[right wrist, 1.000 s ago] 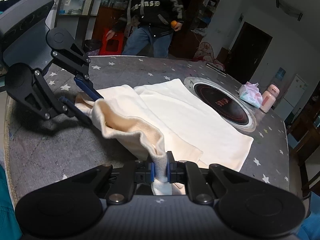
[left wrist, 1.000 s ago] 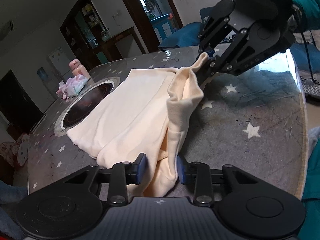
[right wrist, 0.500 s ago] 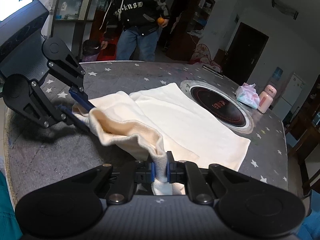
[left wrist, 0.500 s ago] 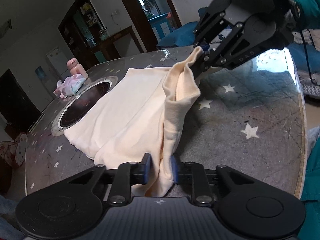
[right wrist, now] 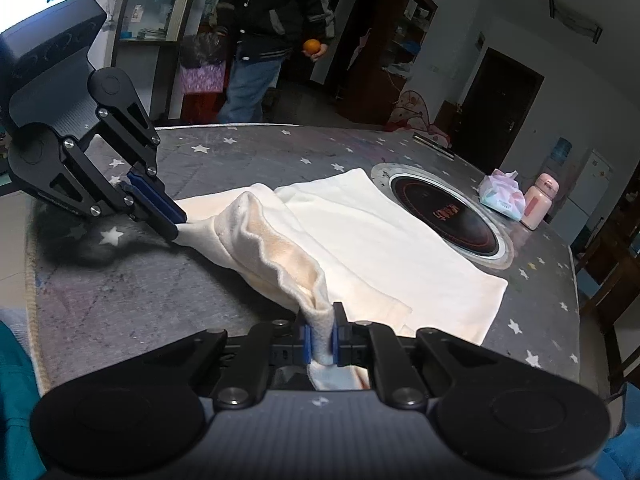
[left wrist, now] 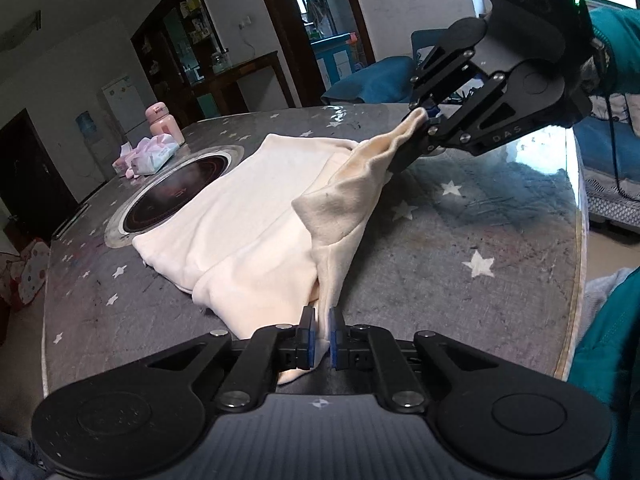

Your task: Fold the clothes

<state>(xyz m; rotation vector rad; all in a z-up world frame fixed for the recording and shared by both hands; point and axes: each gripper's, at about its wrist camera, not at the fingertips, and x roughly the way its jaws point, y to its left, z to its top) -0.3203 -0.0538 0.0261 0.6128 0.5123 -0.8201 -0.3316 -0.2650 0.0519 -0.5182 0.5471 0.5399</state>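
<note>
A cream garment (left wrist: 248, 216) lies folded on the grey star-patterned table (left wrist: 460, 248). One edge of it is lifted into a sagging strip between the two grippers. In the left wrist view my left gripper (left wrist: 320, 316) is at the near end of that strip, its jaws closing tight with the blue pads pressing on the cloth. My right gripper (left wrist: 424, 116) pinches the far end, raised a little off the table. In the right wrist view the right gripper (right wrist: 320, 320) is shut on a bunched edge of the garment (right wrist: 380, 240), and the left gripper (right wrist: 176, 228) grips the other end low by the table.
A round black hob (left wrist: 176, 200) is set into the table, partly under the garment. Beyond it stand a tissue pack (left wrist: 154, 152) and a pink bottle (left wrist: 164, 120). A person (right wrist: 264, 20) holding an orange stands past the far edge. The table rim (left wrist: 576, 264) is near.
The left jaws, apart around the cloth a second ago, have closed on it. The strip between the grippers now hangs straighter. The person behind the table has come closer.
</note>
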